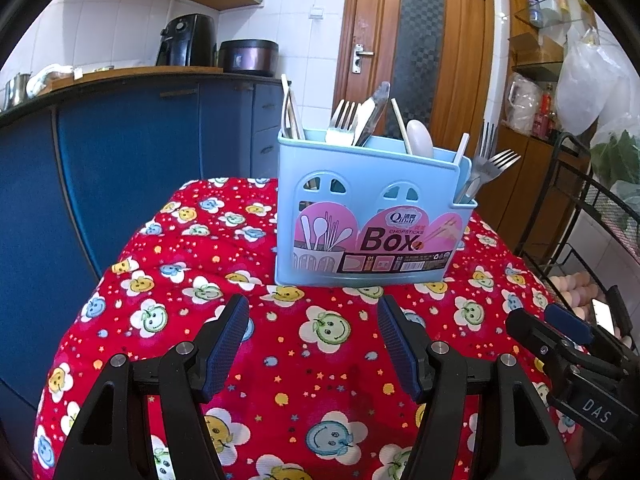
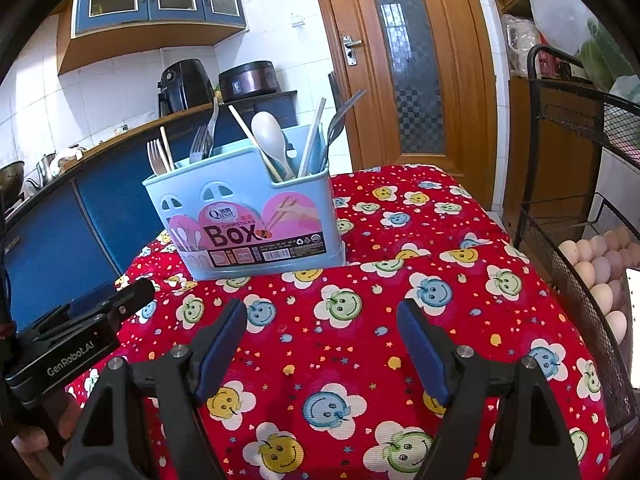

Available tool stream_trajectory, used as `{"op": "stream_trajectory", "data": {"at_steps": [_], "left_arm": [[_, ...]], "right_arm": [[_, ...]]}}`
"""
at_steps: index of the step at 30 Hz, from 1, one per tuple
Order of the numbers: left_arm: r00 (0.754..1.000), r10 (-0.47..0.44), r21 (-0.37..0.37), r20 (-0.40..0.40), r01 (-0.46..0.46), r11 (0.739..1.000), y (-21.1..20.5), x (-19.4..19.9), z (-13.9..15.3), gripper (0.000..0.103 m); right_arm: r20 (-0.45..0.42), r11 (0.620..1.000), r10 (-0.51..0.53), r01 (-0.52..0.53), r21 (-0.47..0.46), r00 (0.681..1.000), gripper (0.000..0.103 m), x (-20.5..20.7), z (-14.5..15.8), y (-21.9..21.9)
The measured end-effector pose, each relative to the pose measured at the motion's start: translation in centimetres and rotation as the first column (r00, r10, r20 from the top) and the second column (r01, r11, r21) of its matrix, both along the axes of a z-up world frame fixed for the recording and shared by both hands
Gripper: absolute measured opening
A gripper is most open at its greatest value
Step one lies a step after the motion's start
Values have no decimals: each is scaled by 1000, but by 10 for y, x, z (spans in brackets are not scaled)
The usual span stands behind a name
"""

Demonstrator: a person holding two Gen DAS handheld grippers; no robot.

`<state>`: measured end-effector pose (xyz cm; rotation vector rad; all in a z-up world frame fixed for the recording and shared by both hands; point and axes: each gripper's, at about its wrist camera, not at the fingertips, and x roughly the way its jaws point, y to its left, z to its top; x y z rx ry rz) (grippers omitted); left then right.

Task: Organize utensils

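The left gripper (image 1: 313, 316) is closest in the left view, with its two blue fingers (image 1: 228, 344) spread wide and nothing between them. The right gripper (image 2: 321, 318) is closest in the right view, and its fingers (image 2: 422, 348) are spread wide with nothing in them too. Both hang over a red cloth (image 1: 280, 360) with smiley flowers on it. Past the fingers, a blue box (image 1: 368, 216) stands upright on the cloth, apart from both grippers. All the utensils stand inside it. The left view shows a knife (image 1: 374, 114) leaning by a fork (image 1: 342, 120) in the middle part, a white spoon (image 1: 420, 136), and two more forks (image 1: 490, 160) in the small side pocket on the right. The right view shows the box from the other side, so the spoon (image 2: 268, 132) and the pale chopsticks (image 2: 312, 136) stand out more, and the knife is hard to pick out. Only the right view shows a wire basket (image 2: 568, 272) full of eggs (image 2: 596, 268) clearly; the left view just shows a bit of them. Behind the table are blue cabinets (image 1: 120, 152), a black fryer (image 1: 186, 40), a dark cooker (image 1: 248, 56), white tiles and a brown door (image 1: 416, 48).
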<state>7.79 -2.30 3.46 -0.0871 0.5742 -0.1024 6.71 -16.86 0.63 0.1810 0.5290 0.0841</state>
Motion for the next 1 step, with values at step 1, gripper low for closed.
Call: {"op": "stream_trajectory", "data": {"at_steps": [1], "left_arm": [[1000, 1, 0, -2, -1, 1000, 0, 0, -1, 68]], "right_arm": [[-7, 1000, -5, 5, -5, 1000, 79, 1, 0, 0]]}}
